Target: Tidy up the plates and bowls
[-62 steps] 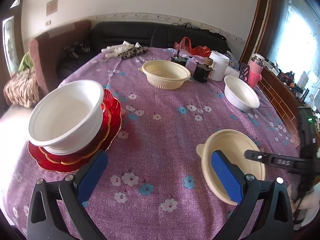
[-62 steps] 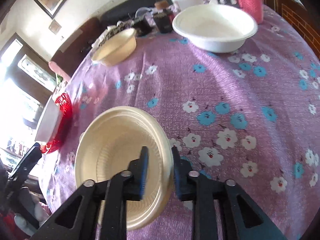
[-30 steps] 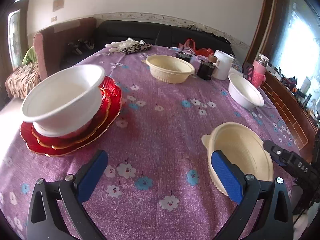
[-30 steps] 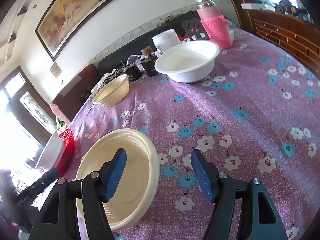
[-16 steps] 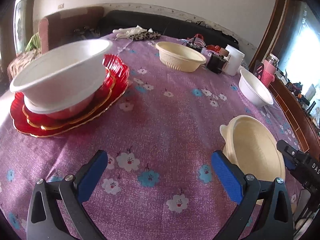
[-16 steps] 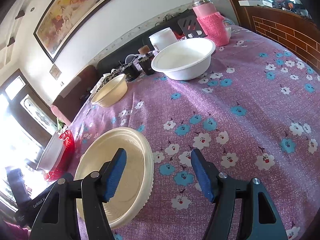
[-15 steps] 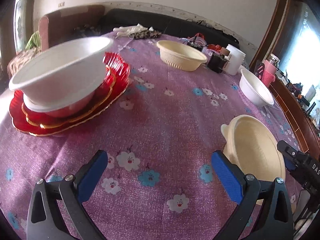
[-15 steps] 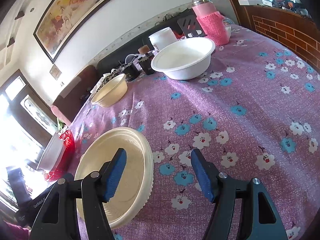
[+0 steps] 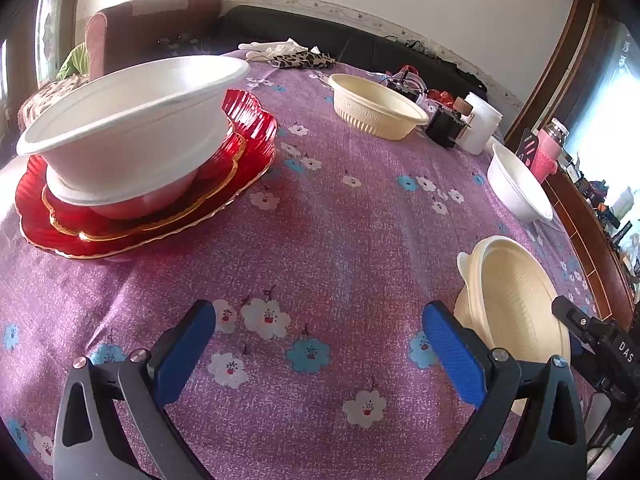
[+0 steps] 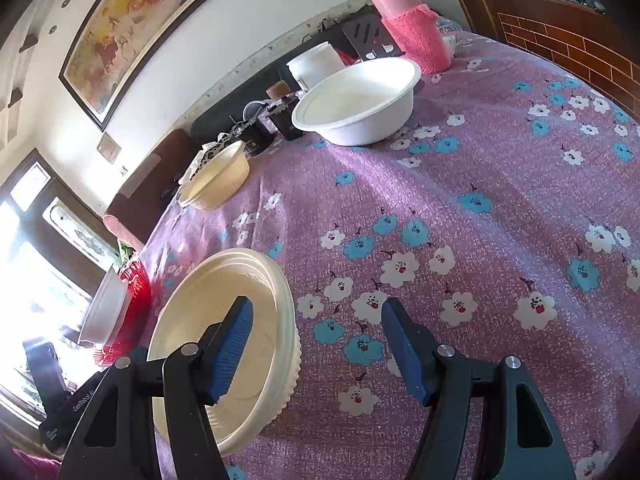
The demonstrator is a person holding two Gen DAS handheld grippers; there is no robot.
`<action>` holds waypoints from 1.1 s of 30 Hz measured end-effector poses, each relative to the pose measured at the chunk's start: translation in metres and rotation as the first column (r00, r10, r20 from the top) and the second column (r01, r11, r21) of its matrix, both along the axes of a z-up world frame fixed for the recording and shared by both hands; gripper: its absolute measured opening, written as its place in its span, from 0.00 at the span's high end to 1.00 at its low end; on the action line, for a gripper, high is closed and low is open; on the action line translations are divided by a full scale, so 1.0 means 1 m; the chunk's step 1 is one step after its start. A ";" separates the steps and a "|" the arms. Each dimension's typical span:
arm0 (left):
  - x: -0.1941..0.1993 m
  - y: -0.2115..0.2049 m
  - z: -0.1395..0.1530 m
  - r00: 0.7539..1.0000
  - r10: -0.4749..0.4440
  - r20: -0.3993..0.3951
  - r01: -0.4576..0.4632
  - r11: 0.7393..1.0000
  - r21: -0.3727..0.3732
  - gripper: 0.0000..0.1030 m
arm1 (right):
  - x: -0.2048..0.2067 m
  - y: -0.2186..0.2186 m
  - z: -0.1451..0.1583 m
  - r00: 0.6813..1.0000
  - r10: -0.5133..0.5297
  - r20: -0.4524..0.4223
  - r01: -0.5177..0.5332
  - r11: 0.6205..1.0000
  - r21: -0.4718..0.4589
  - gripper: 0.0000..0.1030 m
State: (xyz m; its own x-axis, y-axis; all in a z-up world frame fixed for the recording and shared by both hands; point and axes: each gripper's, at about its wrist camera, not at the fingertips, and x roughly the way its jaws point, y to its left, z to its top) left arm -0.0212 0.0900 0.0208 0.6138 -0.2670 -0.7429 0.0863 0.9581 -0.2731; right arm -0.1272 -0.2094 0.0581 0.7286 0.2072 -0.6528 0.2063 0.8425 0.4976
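Observation:
A cream bowl [image 9: 516,296] sits on the purple flowered table near its front right; it also shows in the right wrist view [image 10: 224,340]. My right gripper [image 10: 316,340] is open, its left finger over the bowl's rim and its right finger beside it. My left gripper [image 9: 320,340] is open and empty, low over the cloth left of that bowl. A large white bowl [image 9: 128,120] sits on stacked red plates [image 9: 248,148] at the left. A second cream bowl [image 9: 376,106] and a white bowl [image 9: 516,184] stand farther back.
A white cup [image 9: 480,124], dark small jars [image 9: 444,124] and a pink-sleeved bottle [image 10: 412,28] stand at the table's far side. A sofa and an armchair [image 9: 140,28] lie behind the table. A brick ledge [image 10: 560,44] runs along the right.
My right gripper has opened and let go of the cream bowl's rim; the bowl now rests on the table. My left gripper has dropped lower toward the cloth.

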 end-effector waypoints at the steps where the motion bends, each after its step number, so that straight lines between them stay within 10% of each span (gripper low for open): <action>1: 0.000 0.001 0.000 1.000 0.002 0.001 -0.002 1.000 -0.002 0.00 | 0.001 0.001 -0.001 1.000 0.002 -0.005 -0.002 1.000 -0.001 0.31; 15: -0.001 0.003 0.003 1.000 -0.005 0.004 0.005 1.000 -0.019 0.00 | 0.000 0.004 0.005 1.000 0.004 0.021 -0.003 1.000 -0.031 0.31; 24: 0.001 0.013 0.012 0.995 -0.066 -0.069 0.052 0.979 -0.195 0.00 | -0.029 0.011 0.026 0.999 0.024 0.020 -0.022 0.994 -0.109 0.31; 33: -0.016 0.023 0.041 0.999 -0.025 -0.037 0.018 0.987 -0.160 0.00 | -0.020 0.021 0.026 0.998 0.064 0.010 -0.063 0.992 -0.111 0.31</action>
